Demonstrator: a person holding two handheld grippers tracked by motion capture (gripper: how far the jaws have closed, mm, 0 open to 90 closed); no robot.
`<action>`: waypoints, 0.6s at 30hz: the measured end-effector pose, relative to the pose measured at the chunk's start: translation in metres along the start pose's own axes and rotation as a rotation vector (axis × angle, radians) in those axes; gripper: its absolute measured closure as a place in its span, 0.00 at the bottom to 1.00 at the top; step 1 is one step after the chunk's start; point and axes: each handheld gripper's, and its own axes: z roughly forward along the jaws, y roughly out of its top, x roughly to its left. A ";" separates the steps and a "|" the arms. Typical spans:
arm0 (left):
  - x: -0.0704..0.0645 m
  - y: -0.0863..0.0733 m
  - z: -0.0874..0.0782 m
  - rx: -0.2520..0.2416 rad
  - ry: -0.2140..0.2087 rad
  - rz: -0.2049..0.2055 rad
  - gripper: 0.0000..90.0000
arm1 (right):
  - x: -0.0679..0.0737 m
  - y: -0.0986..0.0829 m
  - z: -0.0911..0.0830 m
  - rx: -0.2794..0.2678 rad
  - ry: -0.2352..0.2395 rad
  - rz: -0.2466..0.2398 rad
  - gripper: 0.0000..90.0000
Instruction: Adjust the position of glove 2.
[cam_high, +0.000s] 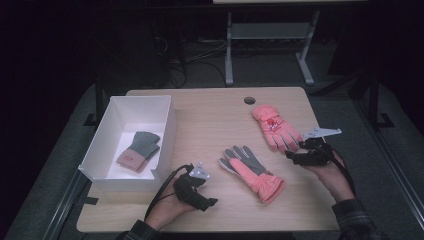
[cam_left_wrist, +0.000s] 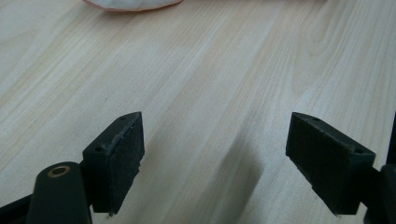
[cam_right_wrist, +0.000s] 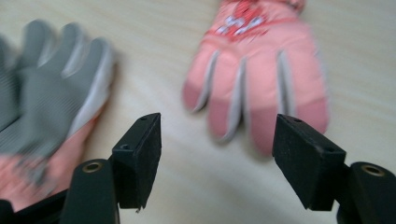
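Observation:
Two pink ski gloves lie on the wooden table (cam_high: 210, 120). One pink glove (cam_high: 272, 127) (cam_right_wrist: 257, 79) lies back up at the right, its fingertips toward my right gripper (cam_high: 295, 154) (cam_right_wrist: 217, 149), which stands open just short of them. The other glove (cam_high: 252, 170) (cam_right_wrist: 46, 102) lies palm up, showing its grey palm, in the middle of the table. My left gripper (cam_high: 202, 192) (cam_left_wrist: 212, 163) rests open over bare wood near the front left, with the cuff of that glove (cam_left_wrist: 130, 3) at the top edge of its view.
A white open box (cam_high: 165, 145) stands at the table's left and holds a small grey-green and pink knitted glove (cam_high: 140, 150). A round cable hole (cam_high: 249, 100) sits near the far edge. Beyond the table is a dark floor with cables and a metal stand (cam_high: 265, 40).

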 end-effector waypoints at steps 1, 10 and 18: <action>0.000 0.000 0.000 0.002 -0.001 0.000 0.21 | -0.003 0.006 0.004 -0.004 -0.015 0.003 0.37; 0.001 0.001 0.001 0.011 -0.004 0.000 0.21 | -0.037 0.036 0.038 -0.015 -0.058 0.049 0.44; 0.002 0.001 0.001 0.010 -0.006 -0.007 0.21 | -0.062 0.030 0.059 0.010 -0.013 0.110 0.56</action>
